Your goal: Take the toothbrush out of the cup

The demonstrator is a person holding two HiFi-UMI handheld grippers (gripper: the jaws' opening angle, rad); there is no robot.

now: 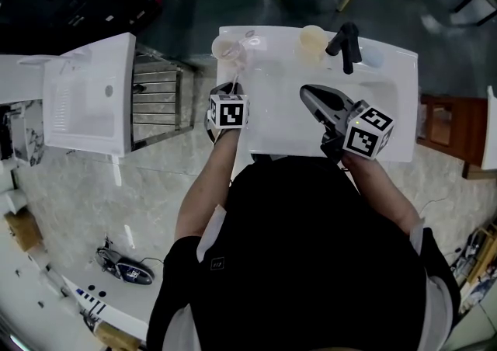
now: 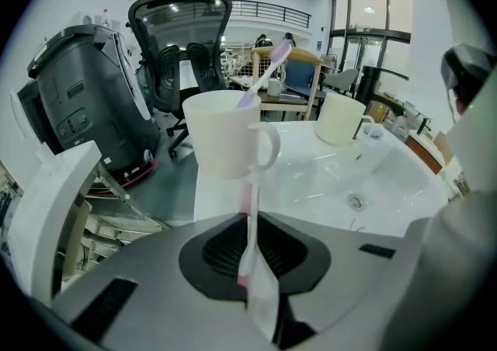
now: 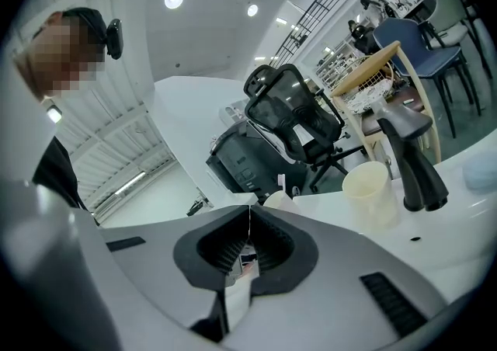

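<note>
A white cup (image 1: 227, 48) (image 2: 225, 140) stands on the back left corner of the white washbasin (image 1: 388, 78). My left gripper (image 1: 230, 97) (image 2: 250, 217) is just in front of it, shut on the thin white and pink toothbrush handle (image 2: 251, 210), which runs up toward the cup. A pink-purple brush head (image 2: 269, 66) shows above the rim. I cannot tell whether the upper part is inside the cup or in front of it. My right gripper (image 1: 309, 95) (image 3: 247, 225) hangs over the basin, shut and empty.
A cream cup (image 1: 312, 40) (image 2: 340, 118) (image 3: 366, 185) and a black tap (image 1: 345, 45) (image 3: 411, 159) stand at the basin's back edge. The drain (image 2: 355, 202) lies in the bowl. A white cabinet (image 1: 85, 93) and a metal rack (image 1: 158, 101) are at the left.
</note>
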